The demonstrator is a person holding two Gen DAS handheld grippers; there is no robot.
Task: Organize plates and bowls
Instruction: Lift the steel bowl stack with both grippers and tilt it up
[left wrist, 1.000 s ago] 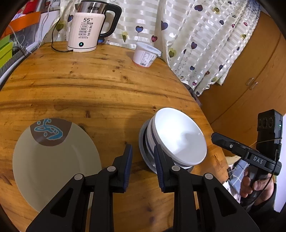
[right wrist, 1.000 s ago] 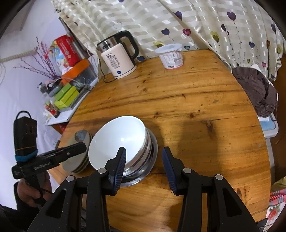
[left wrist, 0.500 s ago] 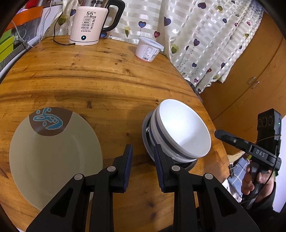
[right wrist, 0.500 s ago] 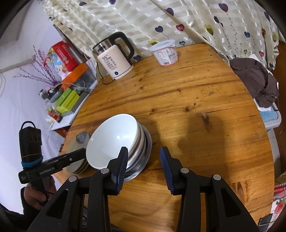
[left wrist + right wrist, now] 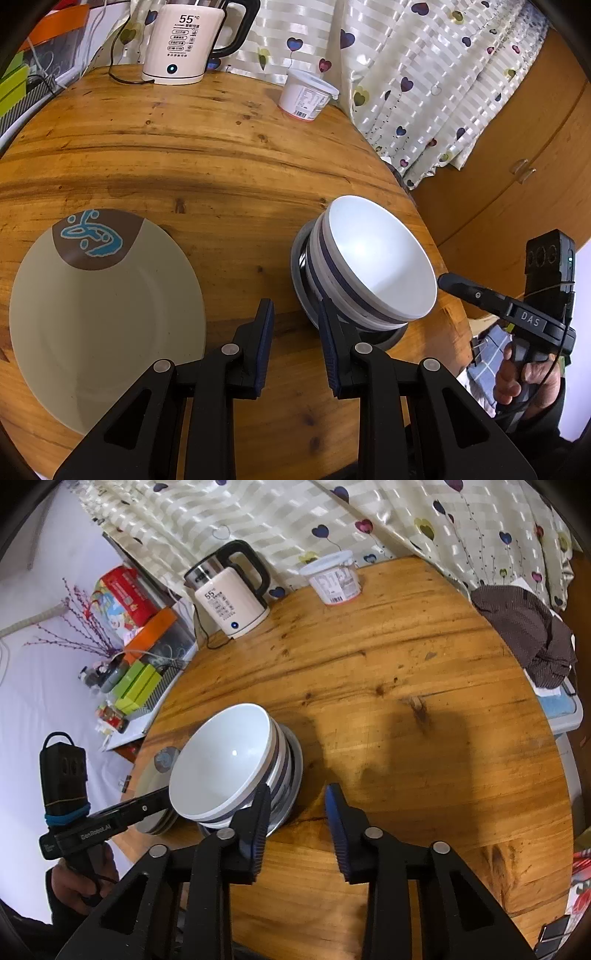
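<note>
A stack of white bowls with dark bands (image 5: 376, 258) sits on a grey plate near the round wooden table's edge; it also shows in the right wrist view (image 5: 229, 760). A beige plate with a brown and blue motif (image 5: 99, 314) lies to its left, seen as a plate stack (image 5: 155, 775) in the right wrist view. My left gripper (image 5: 295, 321) is open and empty, just in front of the gap between plate and bowls. My right gripper (image 5: 297, 808) is open and empty, just right of the bowl stack.
A cream electric kettle (image 5: 184, 40) with its cord and a white lidded tub (image 5: 306, 96) stand at the table's far side by the curtain. A shelf with boxes (image 5: 140, 657) is on the left. A chair with brown cloth (image 5: 528, 627) is on the right.
Both grippers have drawn back and risen slightly from the bowl stack. Both stay open. The bowls and plate have not moved.
</note>
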